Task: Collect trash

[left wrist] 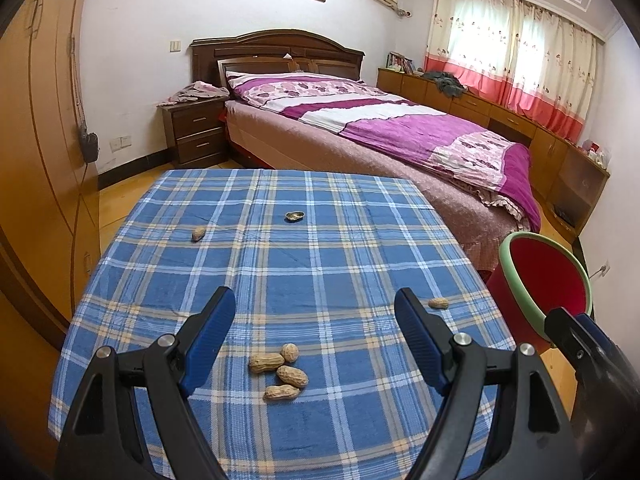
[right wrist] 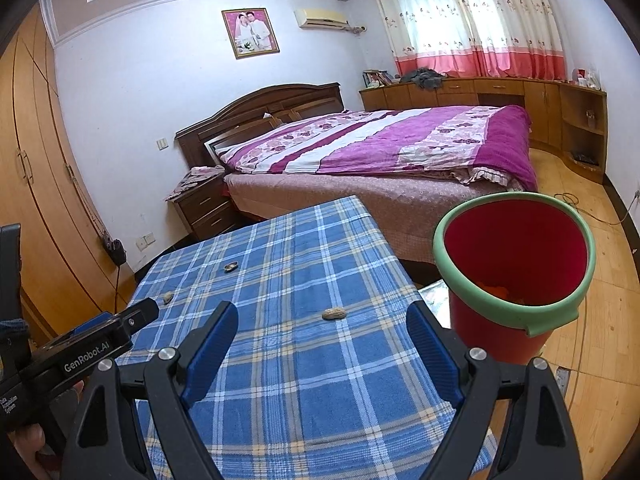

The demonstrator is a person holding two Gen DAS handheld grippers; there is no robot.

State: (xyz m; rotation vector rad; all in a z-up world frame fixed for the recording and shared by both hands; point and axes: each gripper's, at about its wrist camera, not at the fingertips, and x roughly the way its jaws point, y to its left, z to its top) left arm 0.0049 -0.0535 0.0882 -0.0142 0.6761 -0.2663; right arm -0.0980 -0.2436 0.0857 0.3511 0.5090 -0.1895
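Both claws are spread and empty: left gripper [left wrist: 316, 320] hangs over the near peanuts [left wrist: 280, 372] on the table [left wrist: 160, 280]; right gripper [right wrist: 320, 336] is near the bin [right wrist: 516, 272] at right. Lower left, pinch one shell lightly

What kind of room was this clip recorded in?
A home bedroom, by the look of it: a made double bed with a wooden headboard, a nightstand beside it, and a framed wedding portrait on the wall. The work happens on a table with a blue plaid tablecloth at the bed's foot.
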